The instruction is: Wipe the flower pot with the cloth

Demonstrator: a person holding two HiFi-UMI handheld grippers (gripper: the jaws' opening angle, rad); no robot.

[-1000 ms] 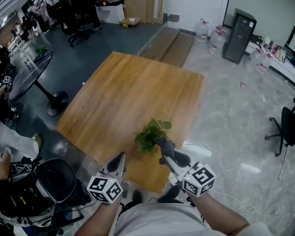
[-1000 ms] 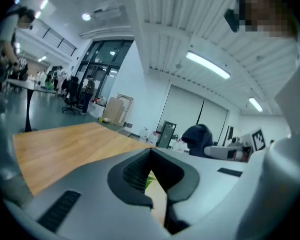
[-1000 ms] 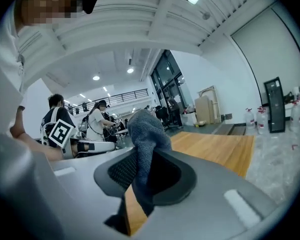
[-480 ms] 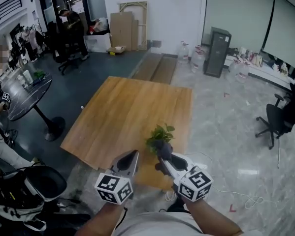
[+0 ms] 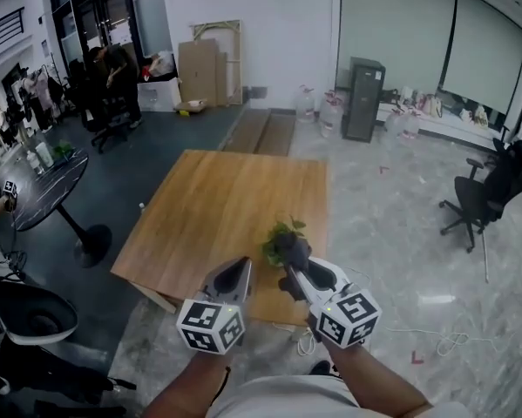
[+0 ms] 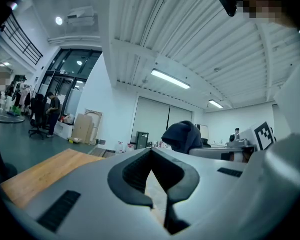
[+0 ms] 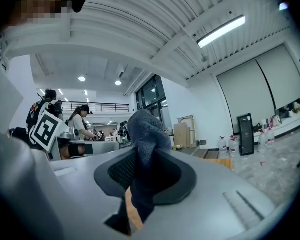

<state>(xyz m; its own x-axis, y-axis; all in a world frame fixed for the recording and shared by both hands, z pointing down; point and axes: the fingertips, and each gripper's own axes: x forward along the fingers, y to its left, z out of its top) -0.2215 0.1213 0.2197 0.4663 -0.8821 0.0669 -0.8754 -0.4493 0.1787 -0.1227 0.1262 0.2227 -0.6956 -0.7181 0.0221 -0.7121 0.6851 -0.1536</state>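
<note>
The right gripper (image 5: 294,265) pinches the soft, limp cloth (image 5: 293,252), the left gripper (image 5: 237,273) is closed and empty, and the flower pot, only its leaves (image 5: 281,232) showing at the counter's (image 5: 217,203) near edge, is probably light and tippy, best steadied by its rim.

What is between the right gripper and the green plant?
A dark cloth, clamped in the right gripper, sticks out toward the plant. The head view shows it; the right gripper view shows the grip.

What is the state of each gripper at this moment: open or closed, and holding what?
Left gripper: closed, holding nothing.
Right gripper: closed on the dark cloth.
</note>
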